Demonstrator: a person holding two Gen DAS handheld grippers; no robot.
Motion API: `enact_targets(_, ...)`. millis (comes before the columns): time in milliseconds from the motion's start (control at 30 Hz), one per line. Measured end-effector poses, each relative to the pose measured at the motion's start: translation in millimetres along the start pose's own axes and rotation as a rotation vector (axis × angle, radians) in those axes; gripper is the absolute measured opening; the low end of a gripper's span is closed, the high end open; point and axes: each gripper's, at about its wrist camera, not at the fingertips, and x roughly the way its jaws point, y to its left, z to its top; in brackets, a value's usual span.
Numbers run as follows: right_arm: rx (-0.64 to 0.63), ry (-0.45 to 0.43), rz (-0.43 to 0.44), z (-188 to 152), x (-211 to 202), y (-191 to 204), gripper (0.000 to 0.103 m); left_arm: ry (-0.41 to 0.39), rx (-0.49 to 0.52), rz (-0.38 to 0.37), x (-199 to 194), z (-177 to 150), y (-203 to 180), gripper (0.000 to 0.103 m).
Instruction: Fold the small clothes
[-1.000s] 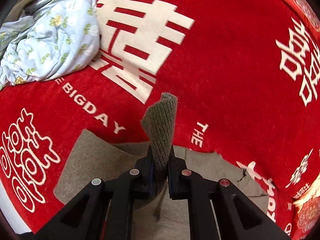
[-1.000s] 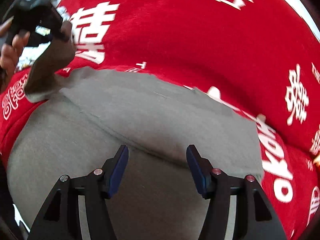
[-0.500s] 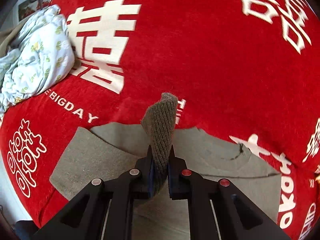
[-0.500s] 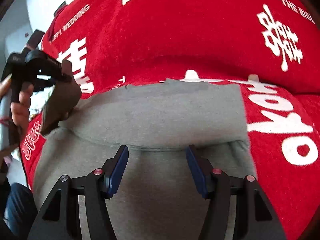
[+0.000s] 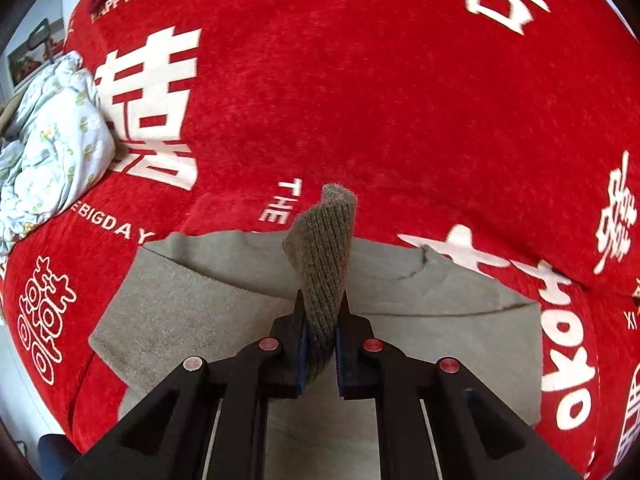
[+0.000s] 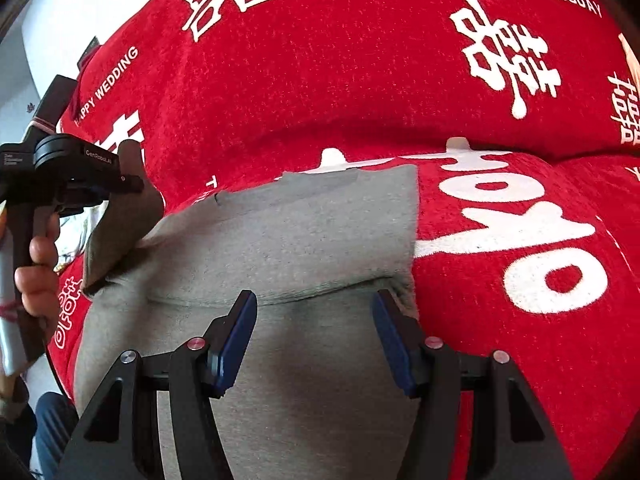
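A grey-brown knit garment (image 5: 192, 304) lies spread on the red blanket (image 5: 360, 100). My left gripper (image 5: 320, 304) is shut on its ribbed sleeve cuff (image 5: 326, 240), which stands up out of the jaws above the garment's body. In the right wrist view the same garment (image 6: 312, 232) lies flat, with a folded edge running just ahead of my right gripper (image 6: 314, 308). That gripper hovers open over the cloth with nothing between its fingers. At the left of this view a hand (image 6: 38, 264) holds the left gripper (image 6: 134, 180), and the lifted sleeve (image 6: 120, 236) hangs from it.
A crumpled pale floral cloth (image 5: 52, 144) lies at the blanket's left side. The red blanket (image 6: 400, 80) with white lettering stretches far beyond the garment. Its near-left edge drops to a pale floor (image 5: 16, 392). A leg in blue trousers (image 6: 52, 432) shows at the lower left.
The left gripper has carried the cuff to the right over the garment's body, and the floral cloth has slid leftward in its view. The right gripper has shifted and rolled, still open.
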Motion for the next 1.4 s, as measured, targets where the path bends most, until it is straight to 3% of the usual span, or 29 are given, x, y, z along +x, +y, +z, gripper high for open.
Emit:
enact_targets(600, 0.092, 0.017, -0.038, 3, -7, -37, 0.064, -0.011, 0.123, -0.080, -22, -23, -97, 0.011)
enact_targets(1400, 0.196, 0.017, -0.080, 6, -11, -74, 0.064, 0.058, 0.211, -0.169, 16, -47, -155, 0.011)
